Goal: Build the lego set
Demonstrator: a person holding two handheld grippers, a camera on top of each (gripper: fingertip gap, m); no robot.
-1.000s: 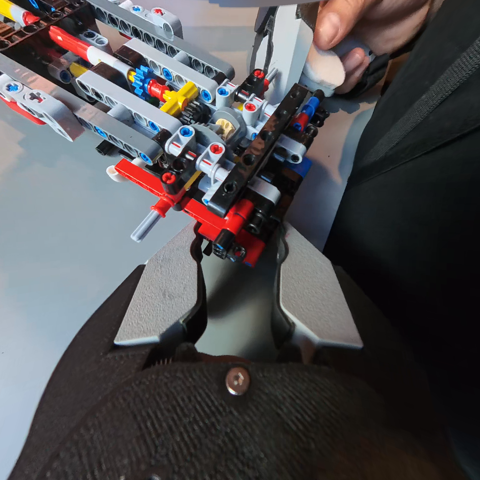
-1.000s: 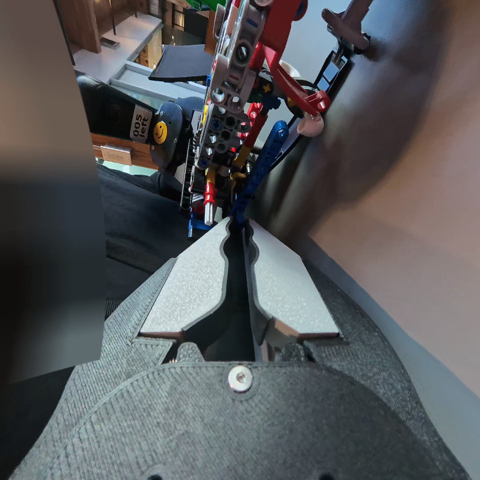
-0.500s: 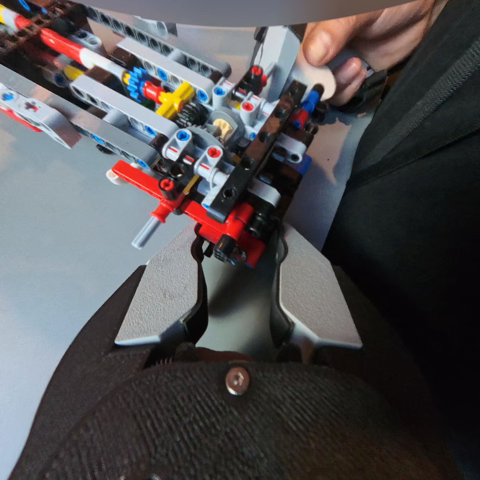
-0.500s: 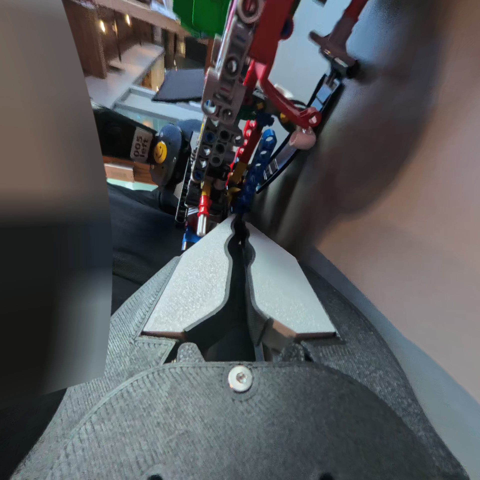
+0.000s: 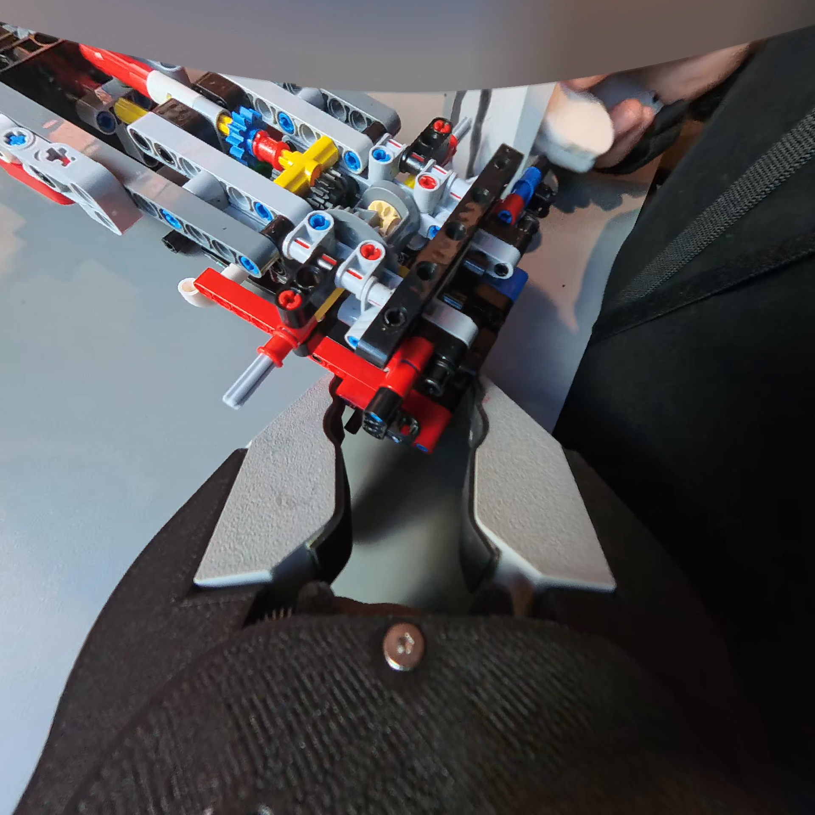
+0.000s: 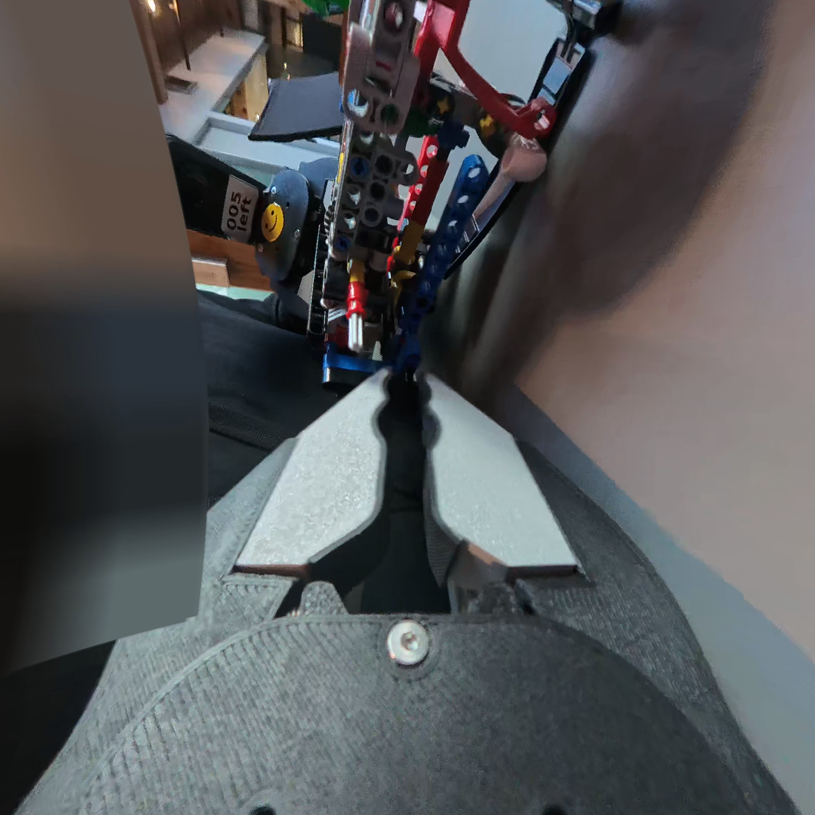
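Note:
A long lego technic model of grey beams, red beams, blue and yellow gears lies above the grey table. My left gripper is shut on its near red and black end. In the right wrist view the same model stands on end. My right gripper is shut on the tip of a blue beam on the model's side. The left gripper's dark body with a yellow sticker shows beyond the model.
A person's hand grips the right gripper's pale handle at the top right of the left wrist view. A dark-clothed body fills the right side. The grey table spreads to the left. Shelves and wooden furniture stand far behind.
The model and both grippers shifted slightly together. In the right wrist view the model drew closer and tilted. Both grips hold as before.

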